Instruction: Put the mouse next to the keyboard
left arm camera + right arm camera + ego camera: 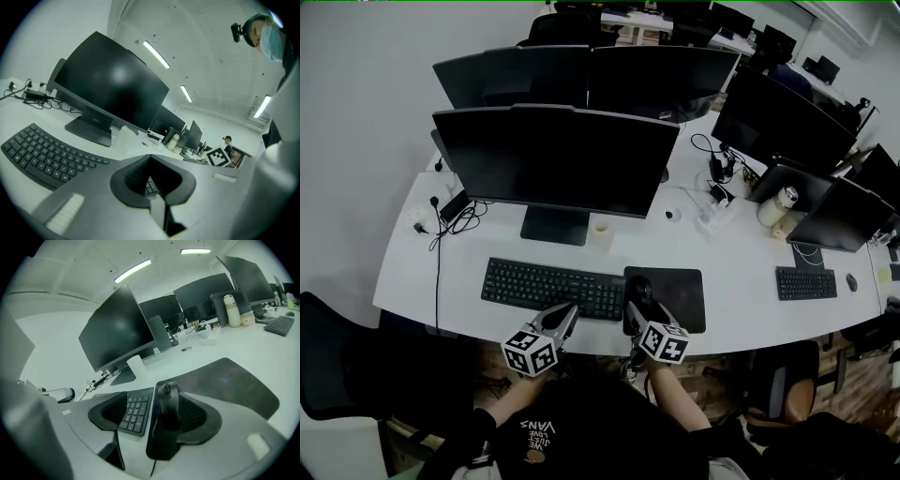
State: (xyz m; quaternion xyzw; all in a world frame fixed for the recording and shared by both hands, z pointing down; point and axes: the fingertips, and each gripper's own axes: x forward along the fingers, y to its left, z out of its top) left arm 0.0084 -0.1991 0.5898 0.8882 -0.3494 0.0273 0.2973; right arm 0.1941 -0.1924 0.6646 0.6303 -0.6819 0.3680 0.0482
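Observation:
A black mouse lies on the left edge of the dark mouse pad, right beside the number keys of the black keyboard. My right gripper stands open around the mouse; the mouse sits close to the right finger, and the keyboard's corner shows by the left one. My left gripper hovers over the keyboard's near right edge. In the left gripper view its jaws meet at the tips, shut on nothing, with keys below.
A large monitor on a stand rises behind the keyboard, with a small white cup beside the stand. Cables and a power strip lie at the left. More monitors, a bottle and a second keyboard fill the right. The desk edge runs just under the grippers.

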